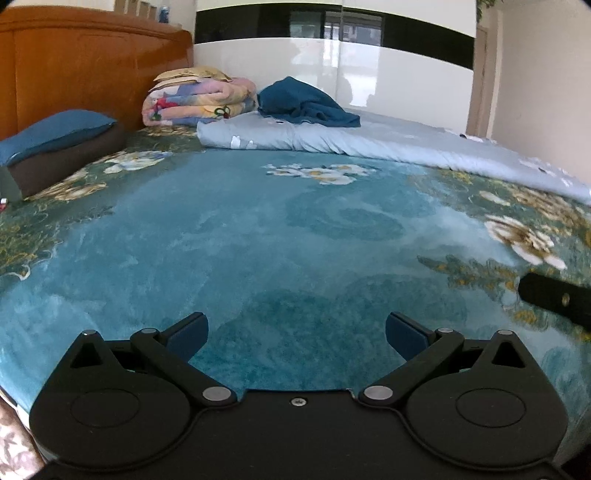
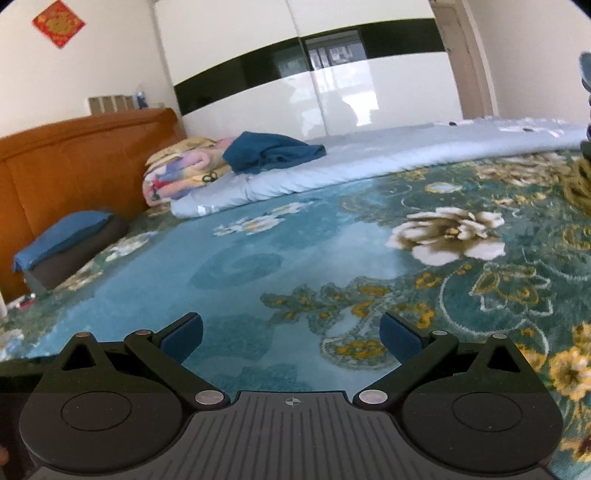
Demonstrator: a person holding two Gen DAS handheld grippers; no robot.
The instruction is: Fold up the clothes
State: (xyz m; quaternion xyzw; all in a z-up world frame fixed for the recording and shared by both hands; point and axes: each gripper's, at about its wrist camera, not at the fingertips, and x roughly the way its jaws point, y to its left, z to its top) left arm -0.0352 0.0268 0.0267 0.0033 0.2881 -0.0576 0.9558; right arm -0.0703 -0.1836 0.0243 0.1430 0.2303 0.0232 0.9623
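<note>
Only the right wrist view is showing a red wall ornament (image 2: 58,23) and a yellow heap (image 2: 580,184) at the bed's edge; only the left view is catching the right claw's tip (image 1: 554,301). Both the left claw (image 1: 296,334) and right claw (image 2: 291,332) are hovering wide open over the floral bedspread (image 1: 295,240), gripping nothing. One dark blue garment (image 1: 306,101) is lying crumpled on the pale quilt (image 1: 369,142), beside one folded blanket (image 1: 199,101).

garment (image 1: 306,101) on duvet (image 1: 369,142), pillow (image 1: 59,147) left
</note>
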